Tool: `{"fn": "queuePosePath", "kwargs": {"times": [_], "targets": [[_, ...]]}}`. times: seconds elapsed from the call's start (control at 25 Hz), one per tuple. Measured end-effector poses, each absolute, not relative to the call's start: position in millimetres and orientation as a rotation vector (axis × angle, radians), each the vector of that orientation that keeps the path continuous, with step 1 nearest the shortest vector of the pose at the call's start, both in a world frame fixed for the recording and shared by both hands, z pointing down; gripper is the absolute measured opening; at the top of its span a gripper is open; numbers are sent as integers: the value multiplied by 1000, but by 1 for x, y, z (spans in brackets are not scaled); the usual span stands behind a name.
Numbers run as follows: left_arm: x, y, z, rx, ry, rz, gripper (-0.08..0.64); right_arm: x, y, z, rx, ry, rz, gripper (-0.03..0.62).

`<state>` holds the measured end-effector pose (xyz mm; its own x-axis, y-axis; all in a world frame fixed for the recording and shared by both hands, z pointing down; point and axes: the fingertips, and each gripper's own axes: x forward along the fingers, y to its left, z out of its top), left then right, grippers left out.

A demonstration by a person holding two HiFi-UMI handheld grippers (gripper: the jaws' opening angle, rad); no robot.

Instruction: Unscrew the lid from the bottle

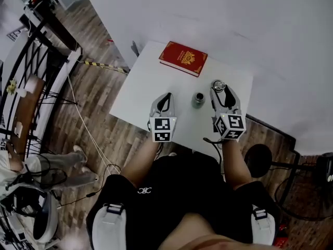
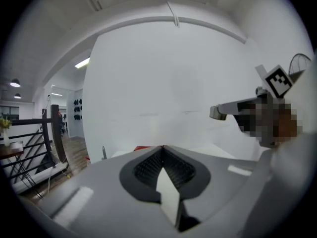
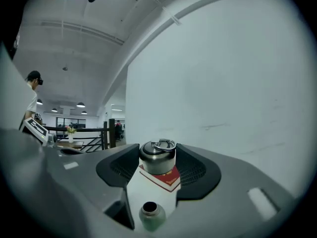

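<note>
Well, on the left, the left gripper is held over the white table, its jaws pressed together on nothing. In the middle, the bottle stands upright on the table between the two grippers, mouth open, and the red book lies flat beyond it. Over on the right, the right gripper clamps the metal lid, ring on top, well clear of the bottle.
</note>
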<state>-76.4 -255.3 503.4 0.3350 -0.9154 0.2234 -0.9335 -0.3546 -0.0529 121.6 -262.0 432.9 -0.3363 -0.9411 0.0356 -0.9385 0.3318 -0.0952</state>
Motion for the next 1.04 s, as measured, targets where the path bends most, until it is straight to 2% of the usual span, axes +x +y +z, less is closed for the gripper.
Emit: {"fn": "queuePosePath", "kwargs": {"times": [0.52,1.04], "targets": [[-96,-229,441,2640,-1753,219,54,123,-225,436,-2073,2370,-98,233],[-98,-216,419,2675,-1762,176,54,103,-210,423,-2000,2426,-20,233]]}}
